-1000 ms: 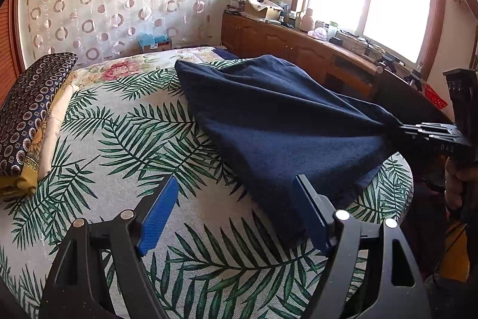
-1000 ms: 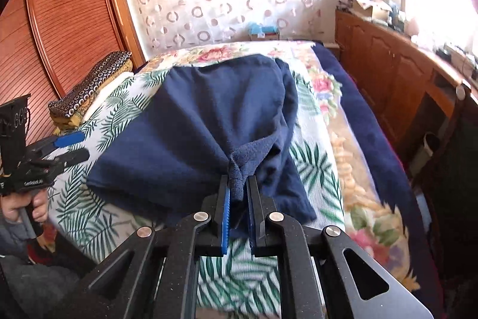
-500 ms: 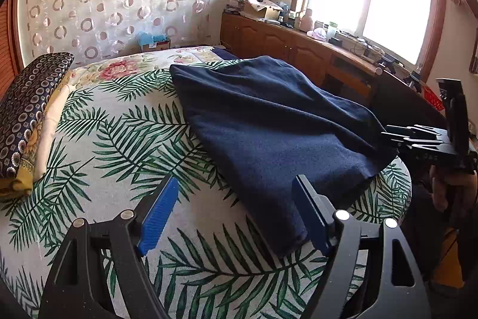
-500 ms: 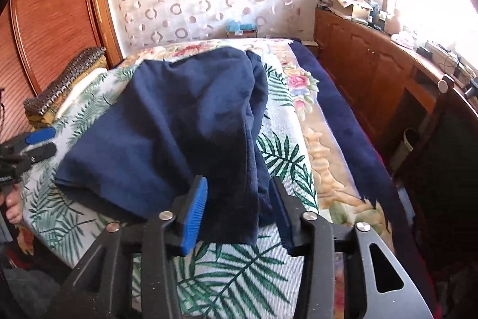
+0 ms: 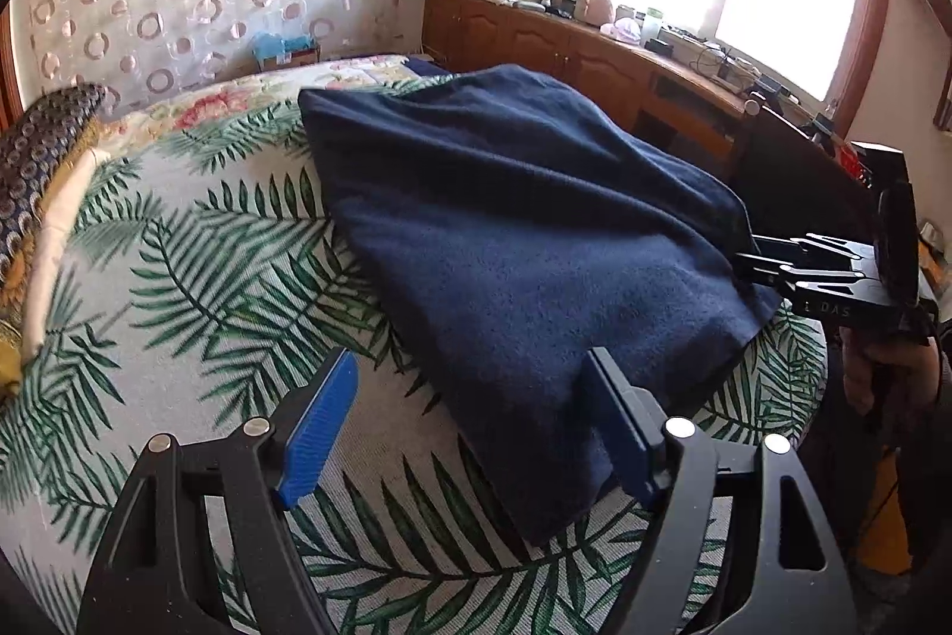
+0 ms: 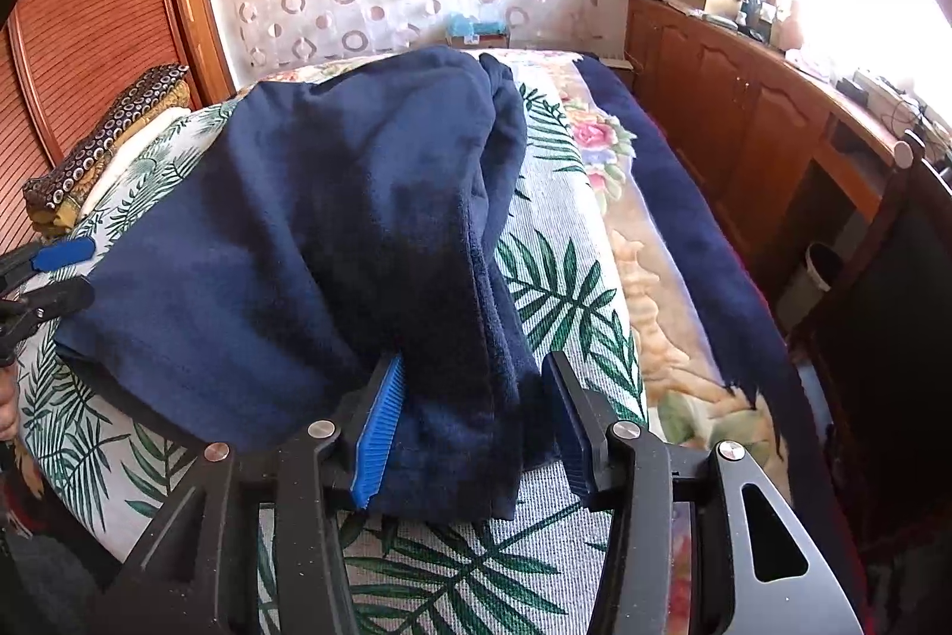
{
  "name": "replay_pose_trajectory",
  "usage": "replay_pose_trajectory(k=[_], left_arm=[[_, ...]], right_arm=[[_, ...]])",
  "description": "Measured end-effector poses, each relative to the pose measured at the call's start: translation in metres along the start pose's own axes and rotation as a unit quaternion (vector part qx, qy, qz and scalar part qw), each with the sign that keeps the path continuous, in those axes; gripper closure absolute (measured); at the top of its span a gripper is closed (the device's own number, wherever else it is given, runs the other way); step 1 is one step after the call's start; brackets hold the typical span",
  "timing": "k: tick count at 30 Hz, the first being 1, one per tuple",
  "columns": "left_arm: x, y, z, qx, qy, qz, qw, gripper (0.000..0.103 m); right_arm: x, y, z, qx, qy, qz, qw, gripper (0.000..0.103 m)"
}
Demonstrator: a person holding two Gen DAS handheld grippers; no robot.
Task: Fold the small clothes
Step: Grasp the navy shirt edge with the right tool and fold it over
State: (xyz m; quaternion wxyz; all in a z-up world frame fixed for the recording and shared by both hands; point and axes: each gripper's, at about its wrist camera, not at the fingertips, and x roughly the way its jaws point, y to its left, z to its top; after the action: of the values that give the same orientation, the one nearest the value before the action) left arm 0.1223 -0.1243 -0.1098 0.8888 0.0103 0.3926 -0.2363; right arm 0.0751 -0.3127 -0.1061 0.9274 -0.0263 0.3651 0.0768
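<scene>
- The navy cloth [image 5: 523, 242] is lying folded on the leaf-print bed [image 5: 196, 290], its near corner reaching toward the bed's front edge; it looks doubled over, so one fold is judged done
- The left gripper [image 5: 470, 427] is hovering over that near corner, its jaws closing; the corner is sitting by the right pad while the left pad is over bare cover, so nothing is being pinched yet
- The right gripper [image 6: 470, 421] is standing with its jaws apart around the cloth's thick folded edge [image 6: 470, 337]; the pads are flanking the edge loosely, not clamping it, which suits a cloth just laid down
- Both tools are working the front edge, probably because the loose corners are there; the next fold likely needs both corners taken together
- A patterned pillow [image 5: 35, 159] is lying at the bed's far left, well apart from the cloth
</scene>
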Motion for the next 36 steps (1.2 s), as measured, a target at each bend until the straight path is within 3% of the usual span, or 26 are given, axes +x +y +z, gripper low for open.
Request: replay_pose_trajectory(k=[3, 11, 12, 15, 17, 18, 21, 25, 31, 36], left_arm=[[0.003, 0.004, -0.003, -0.019, 0.016, -0.025, 0.9994, 0.044], [0.005, 0.000, -0.012, -0.032, 0.032, -0.045, 0.9980, 0.047], [0.004, 0.000, -0.012, -0.033, 0.034, -0.051, 0.9976, 0.052], [0.004, 0.000, -0.014, -0.039, 0.040, -0.078, 0.9954, 0.069], [0.002, 0.000, -0.013, -0.038, 0.039, -0.085, 0.9949, 0.081], [0.001, 0.000, -0.012, -0.039, 0.037, -0.089, 0.9946, 0.089], [-0.015, 0.001, -0.001, -0.035, 0.007, -0.100, 0.9944, 0.091], [-0.054, -0.001, 0.031, -0.024, -0.049, -0.090, 0.9944, 0.092], [-0.139, -0.003, 0.098, -0.001, -0.148, -0.074, 0.9862, 0.092], [-0.194, 0.003, 0.137, 0.013, -0.195, -0.048, 0.9795, 0.092]], right_arm=[[-0.002, -0.001, -0.001, -0.007, -0.004, 0.006, 1.000, 0.054], [0.002, -0.006, 0.002, -0.023, 0.004, 0.003, 1.000, 0.051], [0.001, -0.005, 0.001, -0.023, 0.004, 0.005, 1.000, 0.051], [-0.002, -0.001, -0.002, -0.031, 0.003, 0.023, 0.999, 0.070], [-0.003, 0.002, -0.003, -0.037, 0.005, 0.045, 0.998, 0.092], [-0.003, 0.003, -0.003, -0.036, 0.007, 0.061, 0.997, 0.093], [-0.008, 0.002, -0.001, -0.029, -0.007, 0.095, 0.995, 0.096], [-0.041, -0.004, 0.018, -0.010, -0.080, 0.112, 0.990, 0.097], [-0.107, 0.002, 0.073, -0.017, -0.174, 0.130, 0.976, 0.097], [-0.167, 0.014, 0.114, -0.037, -0.241, 0.142, 0.960, 0.097]])
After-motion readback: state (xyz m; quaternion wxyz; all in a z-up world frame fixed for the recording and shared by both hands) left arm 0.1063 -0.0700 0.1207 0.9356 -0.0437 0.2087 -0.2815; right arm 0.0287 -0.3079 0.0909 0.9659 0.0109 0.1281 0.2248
